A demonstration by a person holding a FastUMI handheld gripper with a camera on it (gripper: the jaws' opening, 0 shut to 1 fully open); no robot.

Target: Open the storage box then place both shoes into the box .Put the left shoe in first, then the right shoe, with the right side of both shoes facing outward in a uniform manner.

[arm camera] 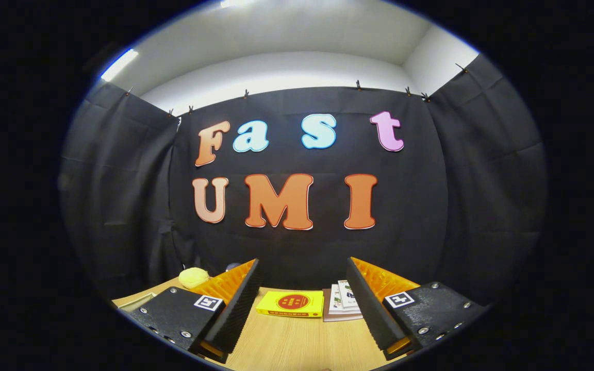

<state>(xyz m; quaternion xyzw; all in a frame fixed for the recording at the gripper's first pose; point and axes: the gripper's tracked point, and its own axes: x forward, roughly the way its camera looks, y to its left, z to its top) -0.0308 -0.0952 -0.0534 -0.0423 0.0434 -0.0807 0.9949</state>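
My fingers (302,309) are wide open, holding nothing, low over the worktop (297,345); book (291,303) lower centre. Can't spot shoes or box, so I'd risk grabbing wrong.

Black cloth walls (121,206), wooden table (297,340)

Claw (304,301) agape (empty) above table (286,340)
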